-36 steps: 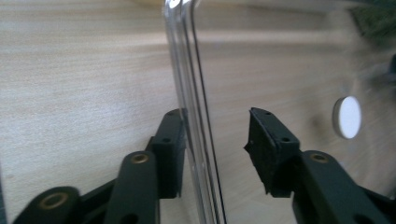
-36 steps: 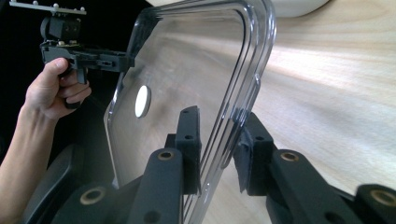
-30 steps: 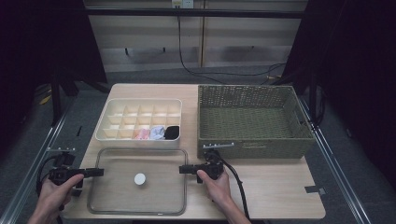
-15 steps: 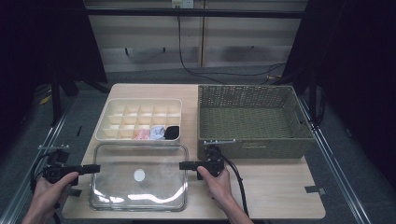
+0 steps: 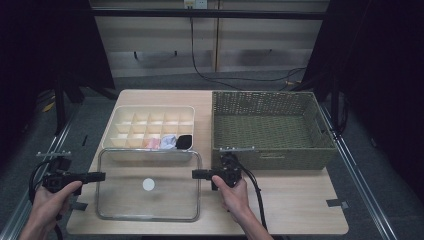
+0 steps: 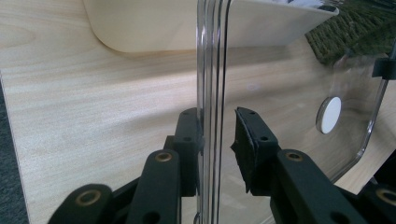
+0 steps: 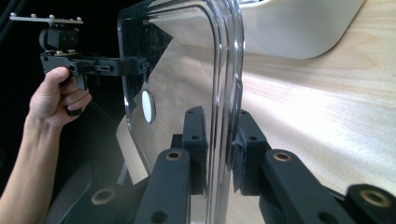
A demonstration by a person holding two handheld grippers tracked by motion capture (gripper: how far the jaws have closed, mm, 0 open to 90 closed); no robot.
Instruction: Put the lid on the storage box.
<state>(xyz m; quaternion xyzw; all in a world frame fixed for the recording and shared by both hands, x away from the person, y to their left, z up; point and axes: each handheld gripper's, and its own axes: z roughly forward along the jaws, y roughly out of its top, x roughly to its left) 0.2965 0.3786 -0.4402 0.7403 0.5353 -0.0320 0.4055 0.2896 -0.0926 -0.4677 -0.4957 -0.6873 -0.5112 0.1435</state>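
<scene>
Evidently the clear plastic lid is gripped at both short edges so it lifts level: the left gripper has its jaws around the left rim, one pad touching and the other just off, having just been closing; the right gripper is clamped on the right rim, also just closing. The lid sits at the near left of the wooden table, its far edge overlapping the near rim of the cream compartment tray, which holds a few small items in its near row. The woven green basket stands to the right, close beside the right hand, limiting any swing that way.
</scene>
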